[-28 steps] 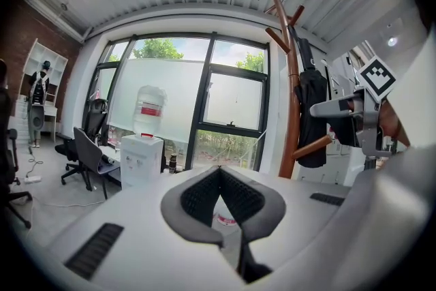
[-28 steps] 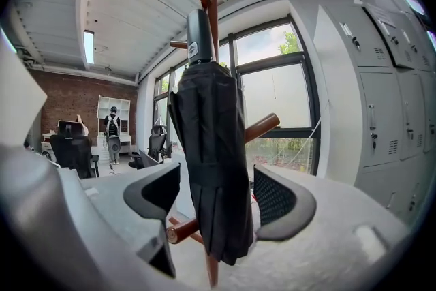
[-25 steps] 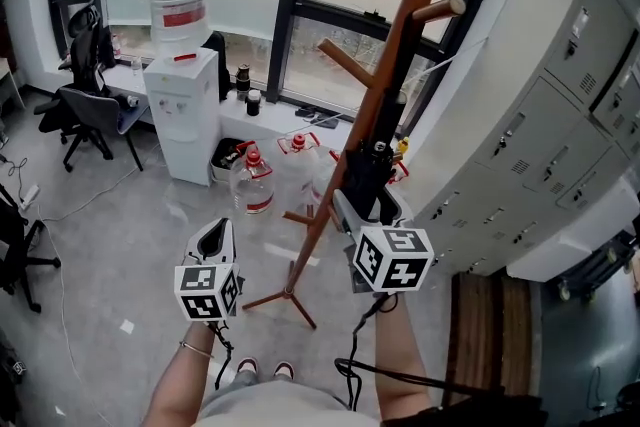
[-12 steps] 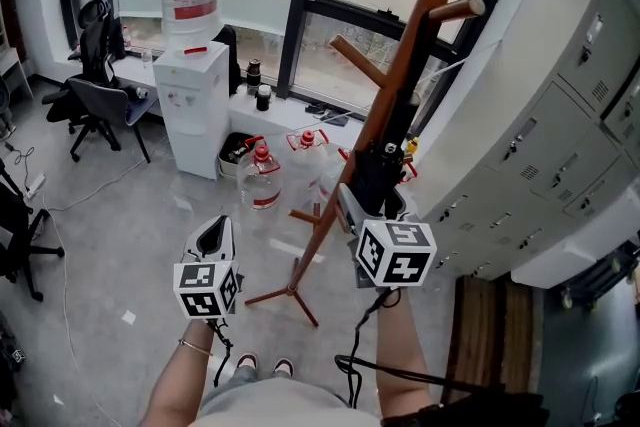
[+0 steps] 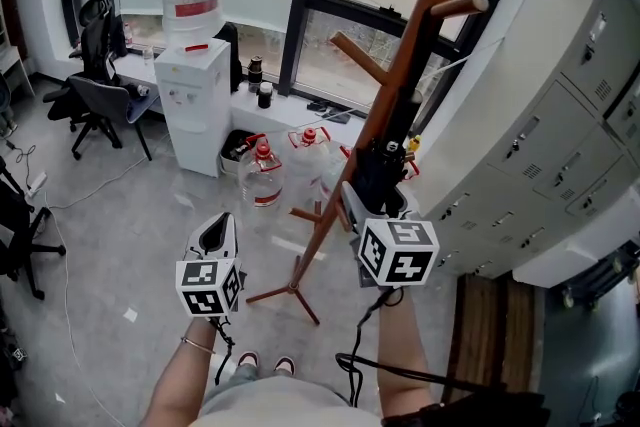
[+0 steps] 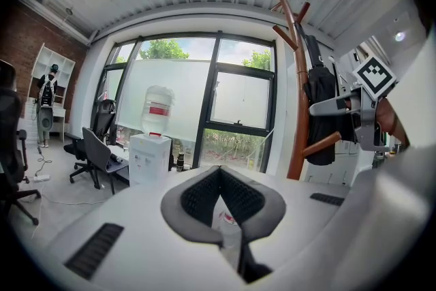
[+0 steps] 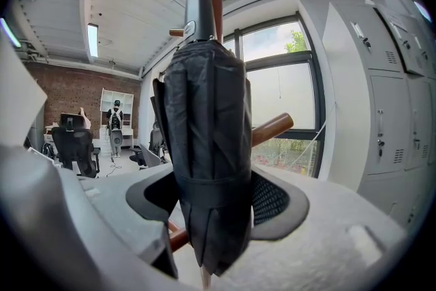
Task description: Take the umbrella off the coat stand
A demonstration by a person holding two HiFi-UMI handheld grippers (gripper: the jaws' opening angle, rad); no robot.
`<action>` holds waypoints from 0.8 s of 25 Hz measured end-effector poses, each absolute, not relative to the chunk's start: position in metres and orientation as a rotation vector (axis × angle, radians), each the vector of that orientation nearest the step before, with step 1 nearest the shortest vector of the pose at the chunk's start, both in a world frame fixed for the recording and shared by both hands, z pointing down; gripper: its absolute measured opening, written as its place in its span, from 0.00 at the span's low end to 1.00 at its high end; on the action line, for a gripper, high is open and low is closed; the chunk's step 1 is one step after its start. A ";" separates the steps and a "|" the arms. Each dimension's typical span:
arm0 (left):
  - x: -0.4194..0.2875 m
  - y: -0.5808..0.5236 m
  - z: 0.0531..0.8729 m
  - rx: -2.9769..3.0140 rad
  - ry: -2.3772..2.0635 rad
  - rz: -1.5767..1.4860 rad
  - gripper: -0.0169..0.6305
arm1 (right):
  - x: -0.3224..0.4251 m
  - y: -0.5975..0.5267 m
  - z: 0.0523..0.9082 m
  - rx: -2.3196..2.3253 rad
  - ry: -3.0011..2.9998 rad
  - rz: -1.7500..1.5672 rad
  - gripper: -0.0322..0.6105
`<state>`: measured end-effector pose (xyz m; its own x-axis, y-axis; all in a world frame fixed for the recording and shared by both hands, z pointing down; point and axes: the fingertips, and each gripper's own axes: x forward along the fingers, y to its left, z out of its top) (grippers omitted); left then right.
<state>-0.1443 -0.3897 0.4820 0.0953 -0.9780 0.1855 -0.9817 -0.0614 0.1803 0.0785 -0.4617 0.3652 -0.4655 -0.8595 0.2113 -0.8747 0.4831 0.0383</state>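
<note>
A folded black umbrella (image 5: 384, 167) (image 7: 208, 146) hangs upright against the brown wooden coat stand (image 5: 420, 25) (image 6: 298, 99). My right gripper (image 5: 374, 203) (image 7: 211, 200) points at it with a jaw on each side of its lower part. The jaws stand wide and have just been closing, and the fabric shows no squeeze. A stand peg (image 7: 272, 127) crosses behind the umbrella. My left gripper (image 5: 214, 237) (image 6: 219, 189) hangs left of the stand's legs, shut and empty. The right gripper (image 6: 340, 105) also shows at the umbrella in the left gripper view.
Grey lockers (image 5: 540, 115) stand close on the right of the stand. Water jugs (image 5: 262, 177) sit on the floor by its splayed feet (image 5: 290, 290). A water dispenser (image 5: 195, 100) and office chairs (image 5: 95, 105) are to the left, under the window.
The head view has shifted slightly, so the stand sits a little to the right. Both grippers stay almost where they were, the right one still at the umbrella.
</note>
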 end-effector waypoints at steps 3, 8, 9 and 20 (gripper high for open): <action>-0.144 -0.391 0.481 2.122 -1.952 0.021 0.03 | 0.079 -0.461 0.365 1.492 -2.526 0.113 0.49; -0.143 -0.392 0.480 2.131 -1.948 0.016 0.03 | 0.079 -0.461 0.366 1.504 -2.515 0.109 0.45; -0.142 -0.392 0.479 2.134 -1.946 0.015 0.03 | 0.079 -0.460 0.366 1.507 -2.512 0.110 0.45; -0.137 -0.394 0.469 2.163 -1.932 0.003 0.03 | 0.083 -0.458 0.365 1.519 -2.495 0.101 0.44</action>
